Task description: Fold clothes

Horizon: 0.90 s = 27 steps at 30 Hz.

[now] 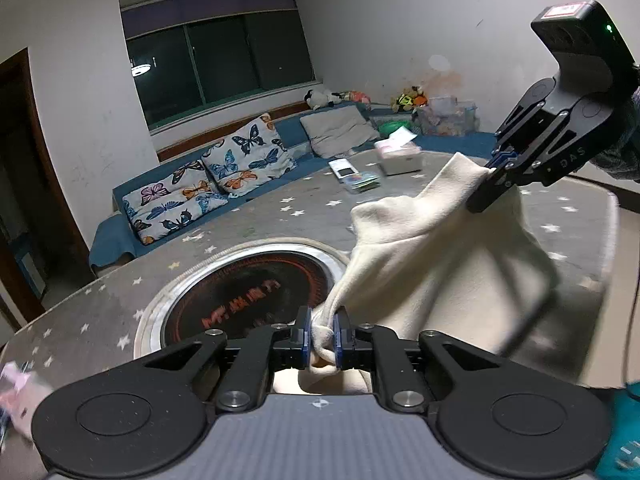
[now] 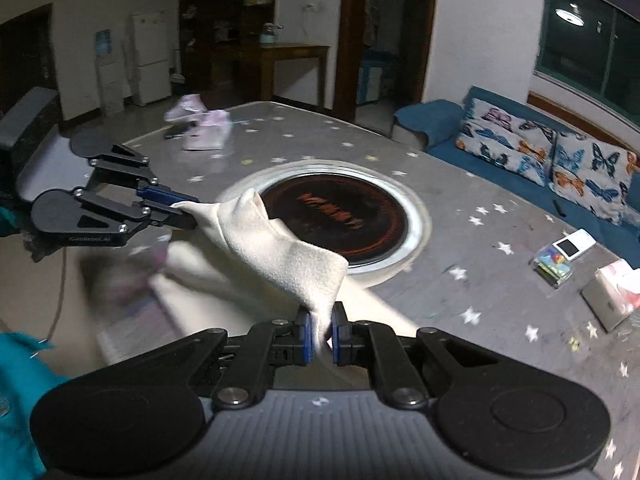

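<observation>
A cream fleece garment hangs stretched between my two grippers above the grey star-patterned table. My left gripper is shut on one bunched corner of it. My right gripper shows at the upper right of the left wrist view, shut on the other corner. In the right wrist view my right gripper pinches the garment, and my left gripper holds the far corner at the left. The garment's lower part is blurred.
A round black cooktop with a steel ring is set into the table's middle. A tissue box, a white device and a small packet lie at the far side. Pink cloth lies on another corner. A blue sofa with butterfly cushions lines the wall.
</observation>
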{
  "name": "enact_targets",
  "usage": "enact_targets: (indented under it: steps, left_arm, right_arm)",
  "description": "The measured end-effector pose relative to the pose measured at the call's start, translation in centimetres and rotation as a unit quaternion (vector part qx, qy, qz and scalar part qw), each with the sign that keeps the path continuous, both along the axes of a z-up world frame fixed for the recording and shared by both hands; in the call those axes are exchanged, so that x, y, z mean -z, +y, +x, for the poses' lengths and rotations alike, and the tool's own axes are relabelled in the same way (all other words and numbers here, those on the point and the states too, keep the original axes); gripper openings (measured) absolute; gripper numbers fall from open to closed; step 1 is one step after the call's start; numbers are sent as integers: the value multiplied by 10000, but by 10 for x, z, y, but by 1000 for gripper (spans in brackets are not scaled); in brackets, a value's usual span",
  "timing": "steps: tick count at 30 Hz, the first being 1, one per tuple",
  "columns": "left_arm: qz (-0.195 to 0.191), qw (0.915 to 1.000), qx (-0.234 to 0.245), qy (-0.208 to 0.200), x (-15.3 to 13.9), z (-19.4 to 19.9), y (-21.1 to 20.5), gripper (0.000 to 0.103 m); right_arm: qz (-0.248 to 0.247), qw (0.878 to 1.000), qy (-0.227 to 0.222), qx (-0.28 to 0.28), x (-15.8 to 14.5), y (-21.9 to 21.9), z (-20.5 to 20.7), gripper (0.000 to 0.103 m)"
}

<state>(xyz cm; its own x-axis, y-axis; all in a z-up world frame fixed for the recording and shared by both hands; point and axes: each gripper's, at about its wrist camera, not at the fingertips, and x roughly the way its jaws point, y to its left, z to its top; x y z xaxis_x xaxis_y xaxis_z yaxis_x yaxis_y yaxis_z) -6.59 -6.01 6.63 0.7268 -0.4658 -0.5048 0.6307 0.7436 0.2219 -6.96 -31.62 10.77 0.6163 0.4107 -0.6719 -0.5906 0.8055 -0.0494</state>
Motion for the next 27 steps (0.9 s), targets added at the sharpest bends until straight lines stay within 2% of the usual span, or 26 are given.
enact_targets:
  steps: [2, 7, 8, 10, 11, 13, 16, 19, 22, 24, 27]
  left_arm:
    - [57, 10000, -33, 22, 5, 23, -6, 12]
    - [287, 9978, -472, 374, 39, 68, -24, 13]
    - [330, 9969, -566, 446, 46, 77, -27, 15]
    - [302, 9946, -791, 608, 55, 87, -27, 17]
    - [238, 9940, -868, 626, 56, 89, -25, 22]
    - [129, 9931, -973, 637, 55, 88, -19, 24]
    - [92, 9919, -1127, 578, 50, 86, -13, 26]
    - [17, 9902, -1310, 490, 38, 80, -12, 26]
    - [-418, 9898, -1185, 674, 25, 76, -18, 24]
    - [-539, 9909, -970, 762, 21, 73, -27, 23]
    - [-504, 9918, -735, 917, 26, 76, -47, 22]
  right_arm:
    - [-67, 9999, 90, 131, 10, 0, 26, 8]
    - [-146, 9980, 334, 521, 54, 3, 73, 10]
    - [-120, 9975, 345, 607, 59, 2, 77, 13]
    - [21, 9964, 291, 795, 62, -4, 76, 22]
    - [92, 9956, 265, 889, 64, -7, 75, 22]
    - [233, 9937, 211, 1076, 66, -13, 73, 27]
    - [445, 9897, 130, 1356, 71, -22, 70, 27]
    - [650, 9881, 26, 1391, 60, -26, 59, 27]
    - [777, 9884, 50, 1303, 55, -22, 58, 26]
    - [765, 9894, 129, 1228, 59, -14, 66, 25]
    - [732, 9888, 267, 1276, 71, -6, 77, 23]
